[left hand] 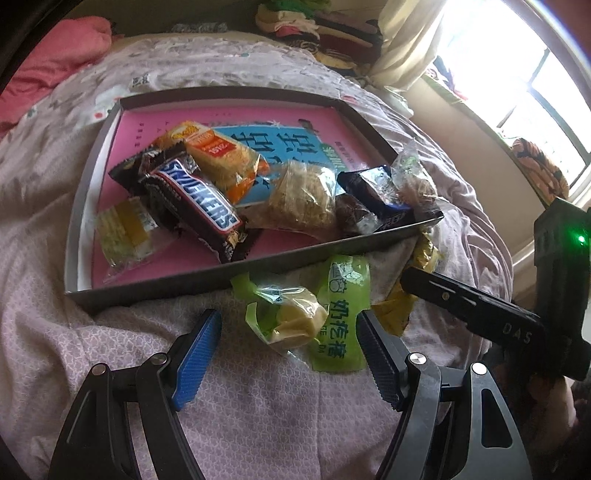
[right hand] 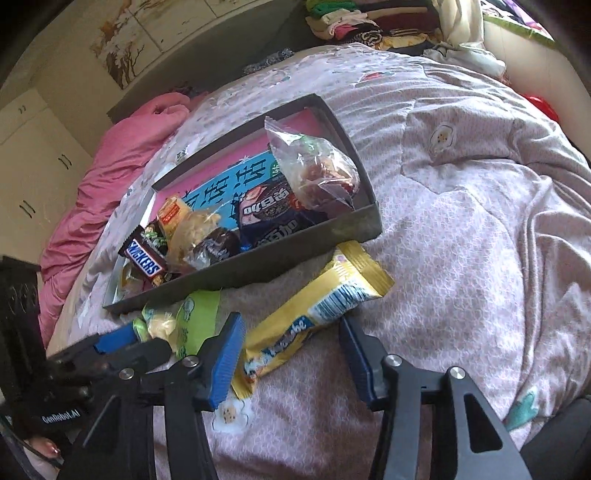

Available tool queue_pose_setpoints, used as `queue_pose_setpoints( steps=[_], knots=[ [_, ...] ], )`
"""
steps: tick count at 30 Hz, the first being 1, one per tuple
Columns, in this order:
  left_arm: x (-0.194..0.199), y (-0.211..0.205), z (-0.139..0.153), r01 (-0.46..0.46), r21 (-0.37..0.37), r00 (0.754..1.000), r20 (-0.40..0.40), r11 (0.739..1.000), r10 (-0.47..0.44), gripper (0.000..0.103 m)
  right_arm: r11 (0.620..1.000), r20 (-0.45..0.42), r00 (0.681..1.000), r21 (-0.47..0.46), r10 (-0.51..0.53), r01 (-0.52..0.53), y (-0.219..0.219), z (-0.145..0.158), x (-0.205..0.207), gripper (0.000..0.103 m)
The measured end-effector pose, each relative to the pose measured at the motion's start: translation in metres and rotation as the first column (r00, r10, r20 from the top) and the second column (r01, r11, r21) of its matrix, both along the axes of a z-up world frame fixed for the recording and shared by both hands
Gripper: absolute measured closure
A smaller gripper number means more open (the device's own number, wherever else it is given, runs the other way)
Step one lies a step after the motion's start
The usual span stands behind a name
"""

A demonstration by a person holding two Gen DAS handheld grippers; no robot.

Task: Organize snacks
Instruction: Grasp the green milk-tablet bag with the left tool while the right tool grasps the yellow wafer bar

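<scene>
Grippers wide open over two loose snacks beside the shallow grey cardboard tray [left hand: 258, 263].

Your left gripper [left hand: 290, 345], holding nothing, straddles the green-wrapped cheese sweet [left hand: 295, 321]; your right gripper [right hand: 291, 354], also unladen, straddles the long yellow foil bar [right hand: 314, 302]. Close mid-packet, then lift clear over the tray wall.

Pale pink patterned quilt [right hand: 461, 221] covers the bed, rumpled, w/ small cartoon patches. Bright pink blanket [right hand: 110, 177] bunched at the head end, touching the quilt. Pile of folded clothes [left hand: 325, 33] stacked at the far side, cream curtain [left hand: 402, 40] hanging just beside it by a bright window [left hand: 517, 74]. Cream cupboard doors [right hand: 33, 155] w/ dark handles. Tree-print panels [right hand: 147, 33] on the wall above the headboard.
</scene>
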State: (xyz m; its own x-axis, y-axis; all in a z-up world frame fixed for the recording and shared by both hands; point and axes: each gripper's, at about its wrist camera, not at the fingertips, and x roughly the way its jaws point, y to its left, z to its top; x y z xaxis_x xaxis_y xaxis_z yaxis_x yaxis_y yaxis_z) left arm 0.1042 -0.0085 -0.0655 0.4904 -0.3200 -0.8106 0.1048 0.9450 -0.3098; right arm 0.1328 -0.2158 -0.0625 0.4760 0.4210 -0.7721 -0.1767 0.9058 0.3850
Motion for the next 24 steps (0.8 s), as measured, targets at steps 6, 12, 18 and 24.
queue_pose_setpoints(
  steps=[6,12,18,24],
  knots=[
    [0.004,-0.004,-0.006,0.003,-0.016,1.000,0.010,1.000,-0.003,0.027,1.000,-0.008,1.000,0.027,-0.007,0.007,-0.001,-0.009,0.012,0.063],
    [0.008,-0.009,-0.009,0.022,-0.027,0.999,0.038,0.999,-0.021,0.045,0.995,-0.001,1.000,0.100,-0.015,0.015,-0.012,-0.006,0.012,0.073],
    [0.010,-0.007,-0.007,0.035,-0.047,0.999,0.037,0.998,-0.033,0.064,0.994,0.046,0.998,0.107,0.032,-0.037,-0.007,0.007,0.001,0.077],
    [0.000,-0.001,0.011,0.048,-0.096,0.996,0.076,0.994,-0.041,0.064,0.992,0.160,0.984,0.083,0.083,-0.097,0.003,0.033,-0.013,0.077]
  ],
)
